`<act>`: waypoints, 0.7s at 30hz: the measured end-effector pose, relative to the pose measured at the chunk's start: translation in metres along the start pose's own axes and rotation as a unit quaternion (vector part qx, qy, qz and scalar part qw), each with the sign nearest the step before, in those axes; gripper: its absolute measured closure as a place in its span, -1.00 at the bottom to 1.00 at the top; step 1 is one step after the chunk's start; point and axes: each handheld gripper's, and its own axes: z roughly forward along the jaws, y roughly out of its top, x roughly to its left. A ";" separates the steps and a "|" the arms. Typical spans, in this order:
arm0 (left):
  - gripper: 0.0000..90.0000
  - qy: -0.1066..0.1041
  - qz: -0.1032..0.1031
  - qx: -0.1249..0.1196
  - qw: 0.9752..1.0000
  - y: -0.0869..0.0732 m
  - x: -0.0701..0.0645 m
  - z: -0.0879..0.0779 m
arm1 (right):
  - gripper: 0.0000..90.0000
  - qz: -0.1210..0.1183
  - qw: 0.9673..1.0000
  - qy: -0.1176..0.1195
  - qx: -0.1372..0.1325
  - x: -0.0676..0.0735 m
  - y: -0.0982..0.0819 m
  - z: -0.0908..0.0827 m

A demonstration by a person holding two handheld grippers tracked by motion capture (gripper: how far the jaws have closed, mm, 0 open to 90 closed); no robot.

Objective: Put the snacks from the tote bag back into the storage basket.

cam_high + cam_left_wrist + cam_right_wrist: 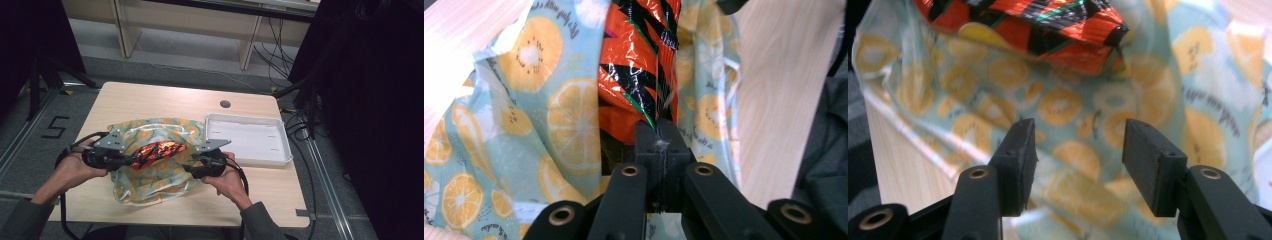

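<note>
The orange-and-black foil packet (158, 152) lay at the centre of the citrus-print bag (150, 182), just above its opening; the left gripper (663, 142), at nine o'clock of the packet, was clenched on the packet's sealed end; the right gripper (1075, 150), at three o'clock, hung released with its jaws apart over the bag; the white tray (248, 155) sat at two o'clock on the wooden table (160, 100).

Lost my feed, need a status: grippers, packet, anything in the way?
Left gripper shut on shiny orange-and-black foil snack packet, over orange-slice-print plastic bag. Right gripper open, holding nothing. Nothing in the way.
</note>
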 end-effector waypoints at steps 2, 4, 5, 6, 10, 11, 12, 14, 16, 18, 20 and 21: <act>0.98 -0.003 0.002 -0.002 1.000 0.001 0.000 -0.003 | 0.08 -0.004 1.000 0.002 -0.011 0.000 0.004 0.000; 0.98 -0.007 0.008 -0.003 1.000 0.001 0.000 -0.004 | 0.09 -0.008 1.000 0.008 -0.020 0.001 0.009 -0.001; 0.98 -0.010 -0.001 -0.006 1.000 0.001 0.000 -0.003 | 0.09 -0.025 0.999 0.008 -0.030 -0.001 0.012 0.000; 0.98 -0.010 -0.004 -0.009 1.000 0.001 0.000 -0.003 | 0.08 -0.016 0.999 0.009 -0.040 0.002 0.014 0.002; 0.98 -0.011 -0.001 -0.011 1.000 0.002 0.002 -0.004 | 0.16 -0.019 0.999 0.026 -0.036 0.001 0.020 0.008; 0.98 -0.014 -0.008 -0.013 1.000 0.002 0.001 -0.004 | 0.18 -0.019 0.998 0.025 -0.049 0.001 0.020 0.010; 0.98 -0.014 -0.012 -0.015 1.000 0.001 0.001 -0.004 | 0.19 -0.026 0.998 0.028 -0.050 0.001 0.021 0.011; 0.98 -0.016 -0.007 -0.013 1.000 0.002 0.003 -0.005 | 0.19 -0.030 0.998 0.028 -0.049 0.000 0.024 0.011; 0.98 -0.017 -0.016 -0.016 1.000 0.002 0.003 -0.004 | 0.19 -0.021 0.998 0.036 -0.056 0.003 0.025 0.011; 0.98 -0.019 -0.022 -0.020 0.999 0.002 0.003 -0.004 | 0.19 -0.022 0.998 0.028 -0.058 0.006 0.028 0.009; 0.98 -0.023 -0.040 -0.034 0.998 0.003 0.003 -0.007 | 0.19 -0.029 0.997 0.031 -0.062 0.008 0.033 0.001; 0.98 -0.025 -0.049 -0.041 0.998 0.003 0.003 -0.007 | 0.19 -0.017 0.997 0.036 -0.064 0.012 0.036 -0.004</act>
